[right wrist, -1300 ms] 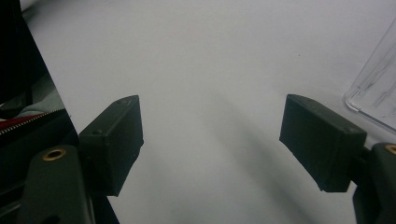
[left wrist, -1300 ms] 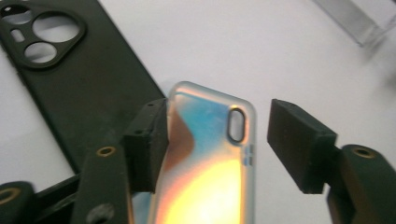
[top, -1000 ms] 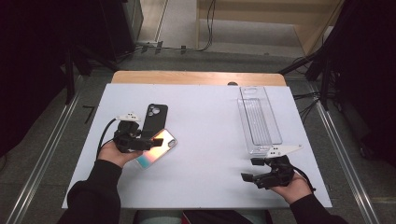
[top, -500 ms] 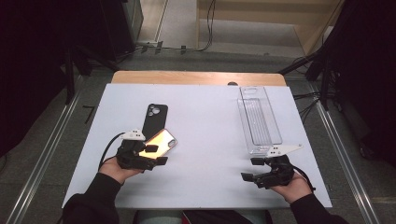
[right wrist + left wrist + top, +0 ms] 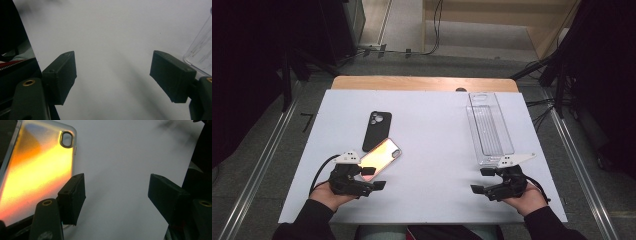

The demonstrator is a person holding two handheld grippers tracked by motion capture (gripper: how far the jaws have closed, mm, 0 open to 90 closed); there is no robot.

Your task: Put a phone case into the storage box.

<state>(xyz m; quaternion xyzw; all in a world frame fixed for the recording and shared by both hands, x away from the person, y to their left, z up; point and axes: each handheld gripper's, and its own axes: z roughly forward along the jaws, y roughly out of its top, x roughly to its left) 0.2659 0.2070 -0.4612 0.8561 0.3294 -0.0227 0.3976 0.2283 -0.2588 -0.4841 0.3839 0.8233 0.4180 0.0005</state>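
A person sits at the near edge of a white table (image 5: 432, 125), holding a two-jaw gripper in each hand.

The left gripper (image 5: 371, 179) rests at the near left of the table. Its jaws are spread apart with only bare table between them. An iridescent phone case (image 5: 379, 154), glowing orange and yellow with a clear rim, lies flat on the table just beside this gripper, on its far side. In the left gripper view the case (image 5: 35, 170) lies against the outer side of one jaw, not between the two.

A black phone case (image 5: 376, 130) lies just beyond the iridescent one, their ends touching or overlapping.

The right gripper (image 5: 482, 181) rests at the near right, well apart from both cases. Its jaws are also spread, holding nothing. A clear plastic tray (image 5: 488, 127) lies lengthwise just beyond it, running toward the far edge.
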